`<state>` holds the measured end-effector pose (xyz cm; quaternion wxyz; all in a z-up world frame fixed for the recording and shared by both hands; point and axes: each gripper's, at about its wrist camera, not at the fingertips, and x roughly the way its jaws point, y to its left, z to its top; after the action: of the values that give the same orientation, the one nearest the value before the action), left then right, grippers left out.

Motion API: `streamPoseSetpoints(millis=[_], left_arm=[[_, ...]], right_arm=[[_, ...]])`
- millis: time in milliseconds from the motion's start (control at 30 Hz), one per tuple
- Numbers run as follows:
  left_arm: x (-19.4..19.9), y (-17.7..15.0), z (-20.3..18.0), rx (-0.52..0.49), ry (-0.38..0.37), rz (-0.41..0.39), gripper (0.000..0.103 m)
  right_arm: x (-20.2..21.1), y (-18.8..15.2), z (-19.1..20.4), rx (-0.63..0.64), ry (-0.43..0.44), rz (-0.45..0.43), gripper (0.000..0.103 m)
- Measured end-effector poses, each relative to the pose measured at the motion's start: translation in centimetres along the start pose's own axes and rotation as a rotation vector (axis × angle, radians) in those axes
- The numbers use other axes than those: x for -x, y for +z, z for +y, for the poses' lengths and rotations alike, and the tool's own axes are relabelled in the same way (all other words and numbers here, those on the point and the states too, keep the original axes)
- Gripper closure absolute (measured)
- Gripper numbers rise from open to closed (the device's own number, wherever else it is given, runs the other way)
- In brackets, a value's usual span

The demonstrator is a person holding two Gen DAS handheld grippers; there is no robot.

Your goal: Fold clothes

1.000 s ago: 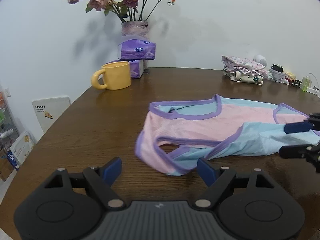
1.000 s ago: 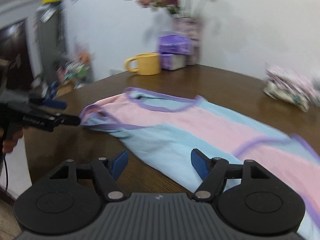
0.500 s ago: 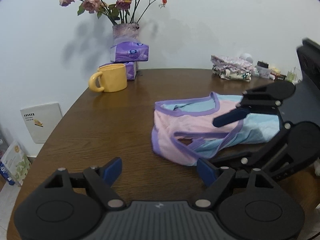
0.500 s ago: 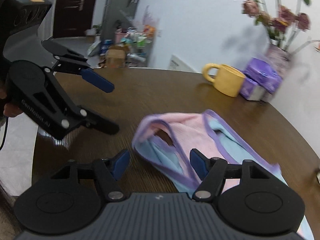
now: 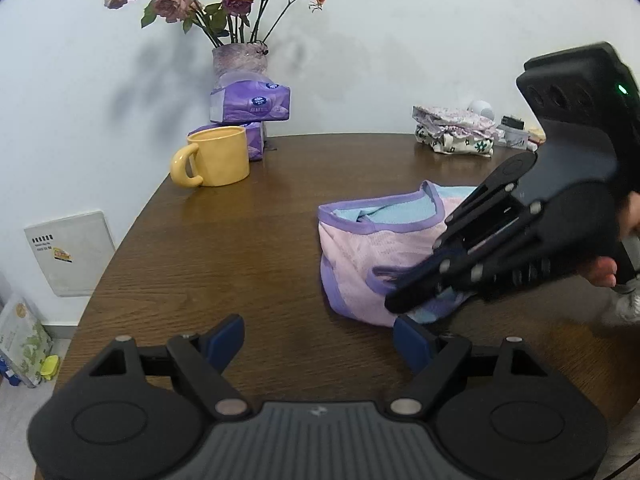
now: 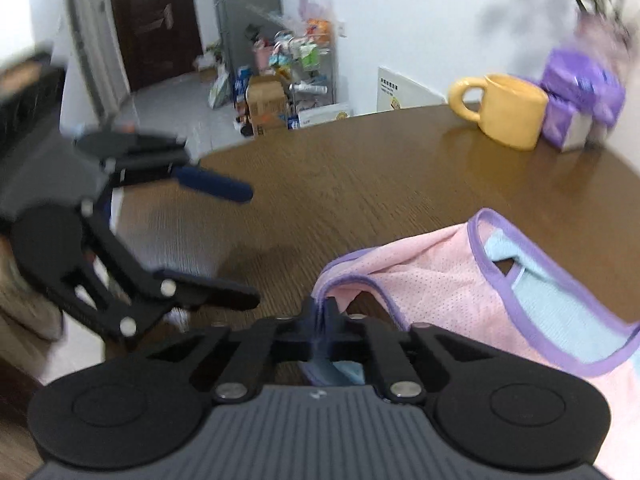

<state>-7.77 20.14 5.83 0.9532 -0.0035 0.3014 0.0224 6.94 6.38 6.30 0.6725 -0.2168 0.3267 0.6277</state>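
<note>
A pink and light-blue sleeveless top with purple trim (image 5: pixel 368 240) lies bunched on the round wooden table (image 5: pixel 240 248). My right gripper (image 6: pixel 322 316) is shut on the top's purple-edged corner (image 6: pixel 440 280), which drapes up and right from its fingers. From the left wrist view the right gripper (image 5: pixel 404 300) reaches in from the right over the cloth, a hand behind it. My left gripper (image 5: pixel 320 334) is open just short of the garment's near edge, with only table between its blue pads. In the right wrist view the left gripper (image 6: pixel 244 248) stands open at the left, above the wood.
A yellow mug (image 5: pixel 216 156), purple tissue packs (image 5: pixel 250 104) and a vase of dried roses (image 5: pixel 240 60) stand at the far left by the wall. A folded floral cloth (image 5: pixel 456 130) and small items sit at the far right. The table's edge (image 5: pixel 116 248) curves off at the left.
My right gripper swung over to the garment's left end and closed on its purple-trimmed corner. The top is bunched shorter. My left gripper stayed open in front of it.
</note>
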Motion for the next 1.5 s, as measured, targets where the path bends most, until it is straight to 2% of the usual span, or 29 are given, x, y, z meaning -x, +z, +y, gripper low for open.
streamPoseSetpoints(millis=[233, 467, 567, 600, 700, 733, 767, 800, 867, 1000, 1133, 1267, 1500], left_arm=[[-0.6, 1.0, 0.5, 0.022, -0.027, -0.021, 0.022], [-2.2, 1.8, -0.1, -0.004, -0.055, -0.007, 0.022], [-2.4, 1.4, -0.1, -0.006, -0.053, 0.015, 0.022], [-2.4, 1.2, -0.1, -0.006, -0.048, 0.024, 0.022], [-2.6, 0.9, -0.1, -0.011, -0.044, 0.044, 0.022], [-2.6, 0.8, -0.1, -0.013, -0.045, 0.048, 0.023], [-2.7, 0.9, -0.1, -0.015, -0.050, 0.048, 0.023], [-2.7, 0.9, -0.2, -0.020, -0.055, 0.046, 0.023], [-2.7, 1.3, -0.3, -0.036, -0.066, 0.031, 0.027], [-3.4, 2.7, -0.4, -0.081, -0.090, 0.004, 0.027], [-5.3, 4.1, 0.0, -0.102, -0.106, 0.017, 0.028], [-7.3, 5.0, 1.0, -0.064, -0.156, 0.059, 0.039], [-8.9, 5.8, 2.5, 0.002, -0.228, 0.093, 0.044]], right_arm=[[1.7, 0.6, -4.6, -0.224, 0.110, -0.065, 0.100], [1.4, 0.7, -6.9, -0.307, 0.117, -0.069, 0.099], [1.2, 0.6, -6.4, -0.312, 0.190, -0.029, 0.094], [1.2, 0.6, -5.9, -0.297, 0.190, -0.018, 0.093], [0.7, 0.7, -4.8, -0.260, 0.173, 0.019, 0.078], [0.5, 0.7, -4.6, -0.250, 0.158, 0.033, 0.079], [0.2, 0.7, -4.5, -0.245, 0.147, 0.043, 0.086], [0.1, 0.8, -4.7, -0.260, 0.148, 0.043, 0.101], [0.0, 0.9, -5.2, -0.288, 0.150, 0.038, 0.101], [1.0, 1.5, -6.7, -0.350, 0.149, -0.027, 0.101], [1.2, 1.7, -8.7, -0.412, 0.152, -0.059, 0.101], [0.4, 1.3, -10.3, -0.461, 0.141, -0.058, 0.101], [-0.8, 0.7, -12.0, -0.518, 0.152, -0.071, 0.101]])
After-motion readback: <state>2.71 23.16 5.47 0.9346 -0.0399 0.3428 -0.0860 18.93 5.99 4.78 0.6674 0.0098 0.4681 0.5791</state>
